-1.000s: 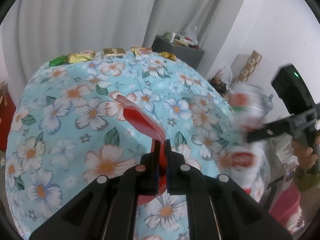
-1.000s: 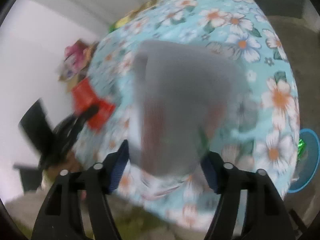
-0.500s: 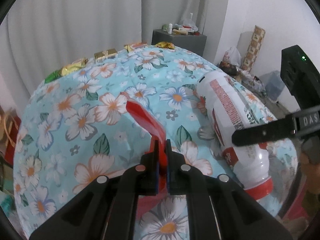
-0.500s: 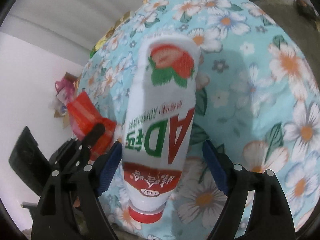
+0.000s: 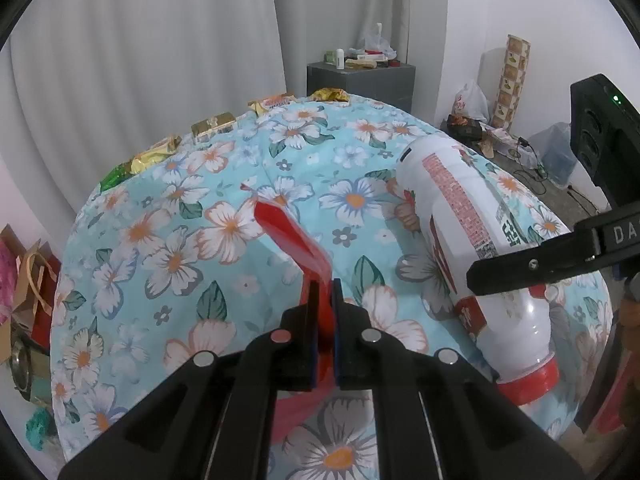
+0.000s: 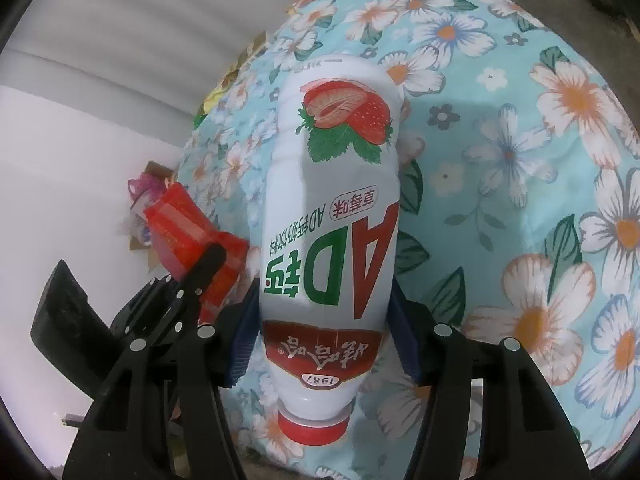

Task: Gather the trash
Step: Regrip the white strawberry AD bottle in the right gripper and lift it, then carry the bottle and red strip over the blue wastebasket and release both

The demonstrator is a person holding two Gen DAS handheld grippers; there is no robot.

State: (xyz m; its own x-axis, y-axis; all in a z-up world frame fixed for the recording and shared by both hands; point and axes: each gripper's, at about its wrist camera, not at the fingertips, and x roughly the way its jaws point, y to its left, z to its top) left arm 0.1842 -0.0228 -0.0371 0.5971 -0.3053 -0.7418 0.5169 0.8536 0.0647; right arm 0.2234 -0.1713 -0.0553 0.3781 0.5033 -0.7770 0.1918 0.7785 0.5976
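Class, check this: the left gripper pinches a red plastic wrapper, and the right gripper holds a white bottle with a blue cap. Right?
Not quite. The white plastic bottle in the right gripper has a red cap, seen in the right wrist view. The left gripper does pinch the red plastic wrapper.

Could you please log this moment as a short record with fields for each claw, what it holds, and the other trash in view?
left claw: shut on red wrapper
right claw: shut on white bottle, red cap toward the camera
bottle label: strawberry picture, red and green print
surface: floral cloth
other trash: row of snack wrappers along the cloth's far edge
bin: not visible in either view
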